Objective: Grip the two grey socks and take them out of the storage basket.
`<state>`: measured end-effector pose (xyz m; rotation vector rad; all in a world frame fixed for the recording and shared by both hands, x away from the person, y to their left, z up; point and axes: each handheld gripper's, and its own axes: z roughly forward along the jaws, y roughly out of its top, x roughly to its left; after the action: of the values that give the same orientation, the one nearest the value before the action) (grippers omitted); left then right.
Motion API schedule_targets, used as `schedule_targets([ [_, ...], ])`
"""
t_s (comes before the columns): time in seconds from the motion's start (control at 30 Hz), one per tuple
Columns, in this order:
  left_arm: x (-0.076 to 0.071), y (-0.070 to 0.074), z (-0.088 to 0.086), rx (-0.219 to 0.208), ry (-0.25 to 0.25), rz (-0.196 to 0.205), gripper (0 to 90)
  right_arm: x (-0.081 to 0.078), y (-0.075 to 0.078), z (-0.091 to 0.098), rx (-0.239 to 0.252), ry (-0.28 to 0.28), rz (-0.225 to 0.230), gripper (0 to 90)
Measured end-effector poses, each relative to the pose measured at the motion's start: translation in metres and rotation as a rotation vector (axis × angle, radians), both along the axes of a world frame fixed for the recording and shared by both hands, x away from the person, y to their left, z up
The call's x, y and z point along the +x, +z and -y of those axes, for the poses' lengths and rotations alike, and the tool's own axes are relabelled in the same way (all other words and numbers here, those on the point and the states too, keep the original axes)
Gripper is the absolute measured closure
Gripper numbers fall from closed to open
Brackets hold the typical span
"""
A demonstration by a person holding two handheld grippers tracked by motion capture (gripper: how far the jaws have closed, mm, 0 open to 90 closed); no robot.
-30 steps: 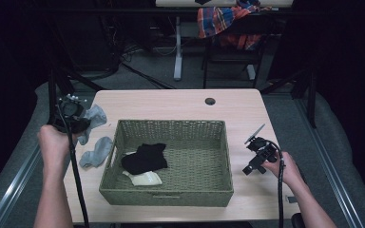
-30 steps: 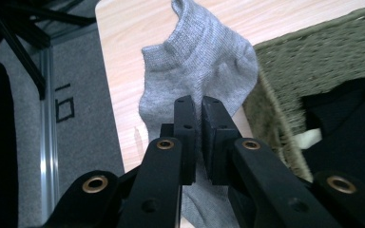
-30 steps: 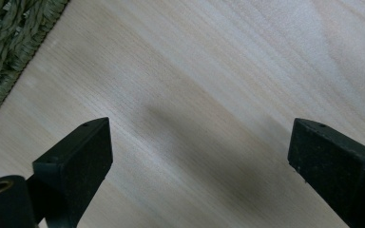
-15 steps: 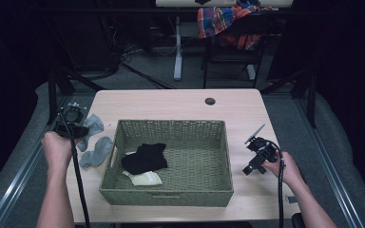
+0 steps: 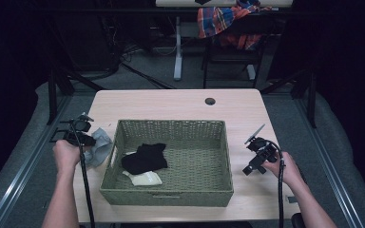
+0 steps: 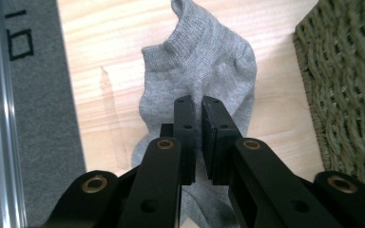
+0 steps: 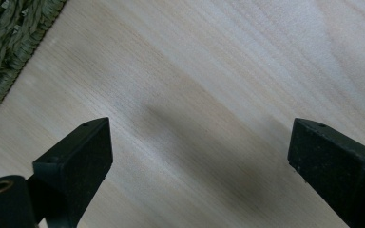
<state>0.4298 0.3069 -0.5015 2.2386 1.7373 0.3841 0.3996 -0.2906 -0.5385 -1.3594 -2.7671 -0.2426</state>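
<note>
My left gripper (image 6: 198,107) is shut on a grey sock (image 6: 204,61) that drapes onto the wooden table just left of a woven green basket (image 6: 351,85). From above, the left gripper (image 5: 89,140) and grey sock (image 5: 100,142) sit against the basket's left wall (image 5: 111,152). A black cloth (image 5: 145,157) and a cream sock (image 5: 145,178) lie inside the basket. My right gripper (image 7: 199,152) is open over bare wood, and the high view places that gripper (image 5: 251,164) to the right of the basket. A corner of the basket (image 7: 9,42) shows beside it.
A small dark hole (image 5: 210,101) marks the table's far edge. The table's left edge and a metal rail (image 6: 2,118) run close beside the grey sock. Beyond the table stand a chair with a plaid cloth (image 5: 228,21) and table legs.
My left gripper has moved toward the person along the basket's left side, and the grey sock has come with it. The right gripper has stayed where it was.
</note>
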Motion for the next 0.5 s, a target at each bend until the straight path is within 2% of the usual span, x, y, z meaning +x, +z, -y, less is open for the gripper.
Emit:
schedule_targets([
  [0.2, 0.002, -0.01, -0.002, -0.025, 0.004, -0.032, 82.7, 0.0, 0.0, 0.0, 0.008, -0.008, 0.003, 7.4],
  [0.3, 0.003, -0.013, -0.005, -0.042, 0.009, -0.04, 78.9, 0.001, 0.001, 0.001, -0.008, 0.013, 0.01, 7.4],
  [0.33, 0.002, -0.013, -0.006, -0.043, 0.015, -0.04, 76.6, -0.002, -0.001, 0.0, 0.022, -0.022, 0.031, 7.4],
  [0.43, 0.001, -0.01, -0.007, -0.046, 0.028, -0.017, 64.3, -0.001, -0.001, 0.0, 0.025, -0.021, 0.03, 7.3],
  [0.5, 0.0, -0.003, -0.006, -0.051, 0.044, 0.004, 51.8, -0.001, 0.0, 0.0, 0.026, -0.021, 0.022, 7.3],
])
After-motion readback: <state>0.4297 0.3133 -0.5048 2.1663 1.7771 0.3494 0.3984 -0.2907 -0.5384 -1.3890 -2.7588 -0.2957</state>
